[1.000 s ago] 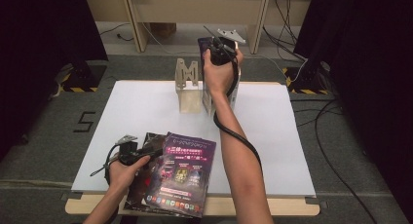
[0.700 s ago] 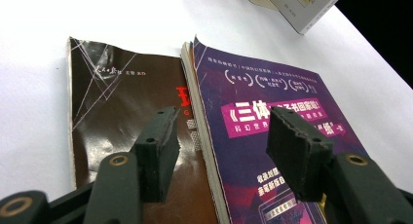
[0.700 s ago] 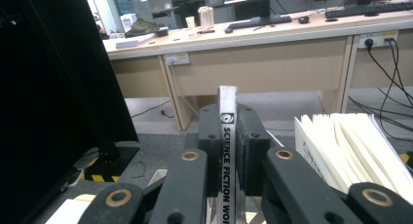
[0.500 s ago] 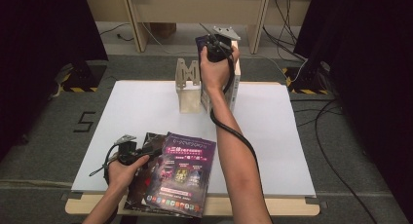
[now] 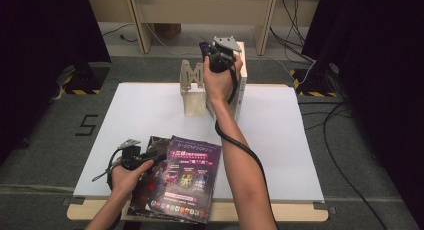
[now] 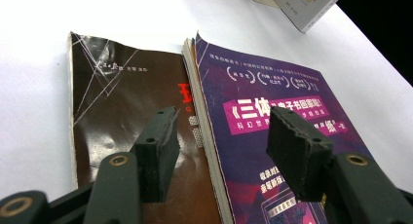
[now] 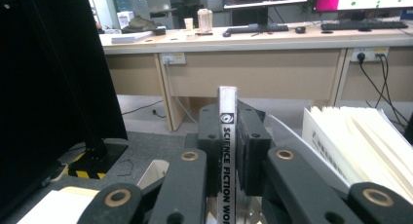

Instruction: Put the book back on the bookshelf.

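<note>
My right gripper [image 5: 220, 57] [image 7: 228, 118] is raised at the table's far side, shut on the spine of a thin upright magazine [image 7: 227, 156] that reads "SCIENCE FICTION". It hovers by a wooden book stand [image 5: 192, 92]. A white book [image 5: 242, 90] [image 7: 360, 141] stands just right of it, pages fanned. Near the front edge my left gripper [image 5: 150, 157] [image 6: 225, 124] is open above two flat books. One finger is over a brown book [image 6: 122, 97] [image 5: 152, 146]. The other is over the purple book [image 6: 272, 117] [image 5: 187, 177] lying partly on top of it.
The white tabletop [image 5: 310, 150] has free room on the right and at the middle left. Beyond the table's far edge are a wooden desk [image 7: 272, 63], cables [image 5: 300, 20] on the grey floor, and black curtains [image 5: 45, 35] on both sides.
The right hand has shifted slightly left at the stand with the magazine still gripped. The left hand and the two flat books have not moved.
</note>
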`<state>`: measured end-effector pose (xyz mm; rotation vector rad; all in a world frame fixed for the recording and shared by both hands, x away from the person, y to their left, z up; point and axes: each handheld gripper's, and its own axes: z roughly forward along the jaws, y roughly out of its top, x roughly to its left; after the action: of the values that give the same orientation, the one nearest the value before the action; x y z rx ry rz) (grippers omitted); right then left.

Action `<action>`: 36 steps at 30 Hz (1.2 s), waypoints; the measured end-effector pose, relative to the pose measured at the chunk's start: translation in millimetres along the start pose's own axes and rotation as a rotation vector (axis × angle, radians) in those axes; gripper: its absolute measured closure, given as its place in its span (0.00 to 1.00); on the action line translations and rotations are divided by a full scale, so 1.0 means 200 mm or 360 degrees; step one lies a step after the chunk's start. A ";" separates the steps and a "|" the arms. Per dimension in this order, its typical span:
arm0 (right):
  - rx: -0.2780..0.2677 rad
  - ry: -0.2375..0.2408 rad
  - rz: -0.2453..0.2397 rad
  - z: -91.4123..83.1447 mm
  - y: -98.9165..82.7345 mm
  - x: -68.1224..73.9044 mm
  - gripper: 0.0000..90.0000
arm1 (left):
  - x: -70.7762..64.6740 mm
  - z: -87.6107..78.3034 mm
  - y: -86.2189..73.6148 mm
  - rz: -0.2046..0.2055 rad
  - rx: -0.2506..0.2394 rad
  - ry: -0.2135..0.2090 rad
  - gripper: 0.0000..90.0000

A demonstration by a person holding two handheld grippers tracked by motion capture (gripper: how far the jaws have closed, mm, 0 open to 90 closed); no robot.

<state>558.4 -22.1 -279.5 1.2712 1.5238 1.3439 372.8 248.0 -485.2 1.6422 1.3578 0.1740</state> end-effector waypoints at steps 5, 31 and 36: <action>0.0011 0.0015 -0.0036 -0.11 -0.07 0.02 0.91 | 0.00 0.00 0.00 -0.0002 -0.0005 0.0000 0.49; 0.0168 -0.0015 -0.0020 -0.37 -0.18 -0.04 0.85 | -0.02 0.00 0.00 0.0007 0.0002 -0.0001 0.49; 0.0258 0.0003 -0.0010 -0.37 -0.19 -0.06 0.82 | -0.02 0.00 0.00 0.0012 0.0004 -0.0005 0.49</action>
<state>483.7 -51.8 -304.7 1.3627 1.6645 1.2379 370.6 244.4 -483.0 1.6491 1.3497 0.1741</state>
